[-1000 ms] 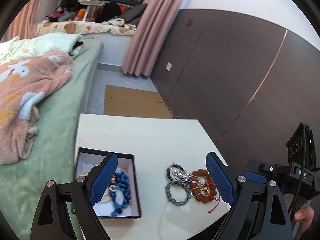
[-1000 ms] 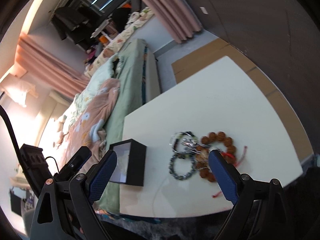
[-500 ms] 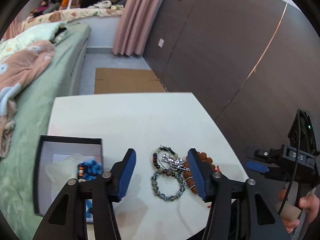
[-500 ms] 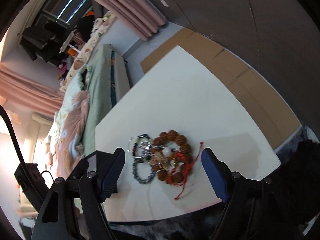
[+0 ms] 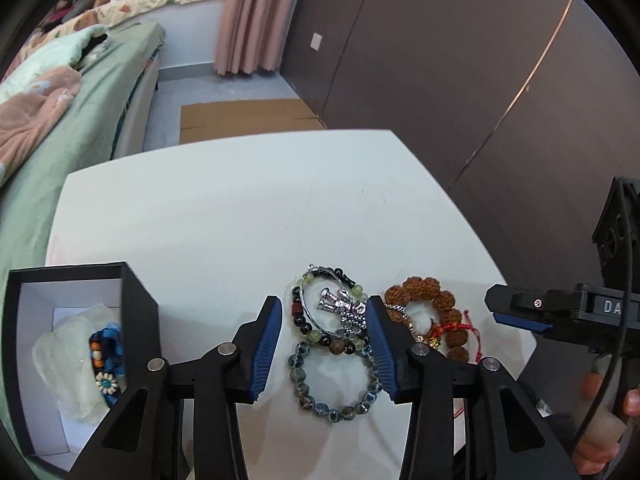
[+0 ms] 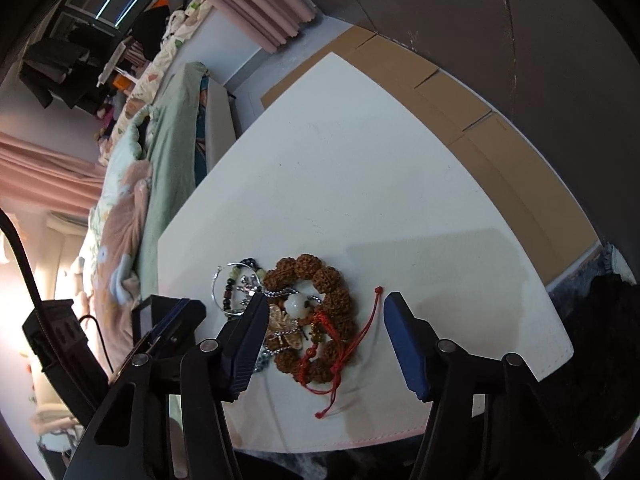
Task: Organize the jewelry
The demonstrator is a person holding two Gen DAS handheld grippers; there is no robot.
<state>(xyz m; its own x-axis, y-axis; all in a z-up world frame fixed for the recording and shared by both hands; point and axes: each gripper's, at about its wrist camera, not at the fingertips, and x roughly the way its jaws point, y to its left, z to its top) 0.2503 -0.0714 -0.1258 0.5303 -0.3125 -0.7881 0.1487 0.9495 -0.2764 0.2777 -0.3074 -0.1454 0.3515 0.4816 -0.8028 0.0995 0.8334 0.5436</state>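
Note:
A pile of bracelets lies on the white table (image 5: 240, 208). In the left wrist view my left gripper (image 5: 325, 336) is open above a grey-blue bead bracelet (image 5: 332, 384), a dark mixed-bead bracelet with silver charms (image 5: 340, 312) between its fingers. A brown seed-bead bracelet (image 5: 436, 304) with red cord lies to the right. The black jewelry box (image 5: 136, 312) at the left holds a blue beaded piece (image 5: 108, 356). In the right wrist view my right gripper (image 6: 324, 316) is open above the brown bracelet (image 6: 316, 276) and its red cord (image 6: 352, 340).
A bed with green sheet and pink blanket (image 5: 48, 112) runs along the table's left side. Flat cardboard (image 5: 244, 120) lies on the floor beyond the table. A dark panelled wall (image 5: 460, 80) stands to the right. The right gripper's body (image 5: 568, 312) is at the table's right edge.
Both grippers have moved in closer over the bracelet pile. The left gripper shifted right, from the box to the bracelets, and its jaws narrowed. The right gripper's jaws narrowed slightly.

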